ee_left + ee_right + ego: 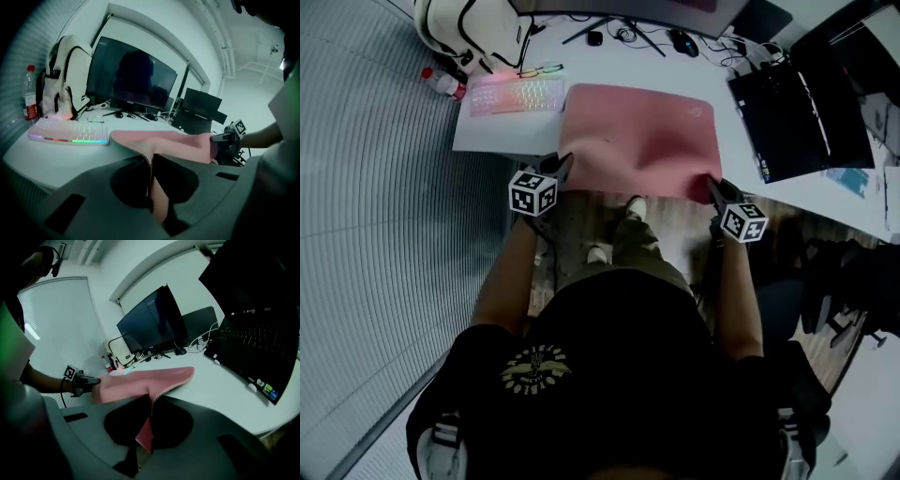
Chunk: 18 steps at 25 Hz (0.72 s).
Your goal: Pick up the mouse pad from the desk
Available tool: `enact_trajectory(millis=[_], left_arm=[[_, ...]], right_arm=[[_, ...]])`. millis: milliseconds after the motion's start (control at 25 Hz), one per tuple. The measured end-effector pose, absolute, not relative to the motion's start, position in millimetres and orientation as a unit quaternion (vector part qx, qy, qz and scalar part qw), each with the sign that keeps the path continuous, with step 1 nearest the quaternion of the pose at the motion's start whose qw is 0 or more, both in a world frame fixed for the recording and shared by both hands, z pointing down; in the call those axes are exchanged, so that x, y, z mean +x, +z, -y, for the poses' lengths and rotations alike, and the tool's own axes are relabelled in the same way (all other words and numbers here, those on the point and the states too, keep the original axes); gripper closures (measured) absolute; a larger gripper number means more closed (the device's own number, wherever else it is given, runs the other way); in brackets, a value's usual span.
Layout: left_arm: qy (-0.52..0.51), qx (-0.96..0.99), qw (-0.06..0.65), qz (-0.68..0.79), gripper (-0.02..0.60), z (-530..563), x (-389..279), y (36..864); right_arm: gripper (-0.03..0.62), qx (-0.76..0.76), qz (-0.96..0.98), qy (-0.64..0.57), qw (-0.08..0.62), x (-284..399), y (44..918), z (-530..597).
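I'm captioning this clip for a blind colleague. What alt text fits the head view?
Seen from above, a person grips a pink mouse pad by its two near corners, the left gripper and right gripper each shut on one, at the front edge of a white desk. A lit keyboard lies left of the pad, a black laptop to its right.

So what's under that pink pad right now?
The white desk shows around the pad, whose near corners the left gripper and right gripper pinch. Whatever lies directly beneath the pad is covered in every view.
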<state>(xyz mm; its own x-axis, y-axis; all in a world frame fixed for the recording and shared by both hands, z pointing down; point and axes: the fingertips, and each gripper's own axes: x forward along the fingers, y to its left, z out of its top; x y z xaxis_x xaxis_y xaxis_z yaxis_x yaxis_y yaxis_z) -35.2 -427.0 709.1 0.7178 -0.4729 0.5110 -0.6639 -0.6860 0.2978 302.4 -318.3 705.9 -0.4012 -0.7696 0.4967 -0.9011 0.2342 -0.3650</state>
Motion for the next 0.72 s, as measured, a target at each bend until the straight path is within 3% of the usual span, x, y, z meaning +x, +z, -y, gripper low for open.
enact_trajectory(millis=[720], left_arm=[[0.089, 0.935, 0.107, 0.326, 0.558, 459, -37, 505]], right_arm=[[0.577, 0.551, 0.82, 0.157, 0.002, 301, 496, 327]])
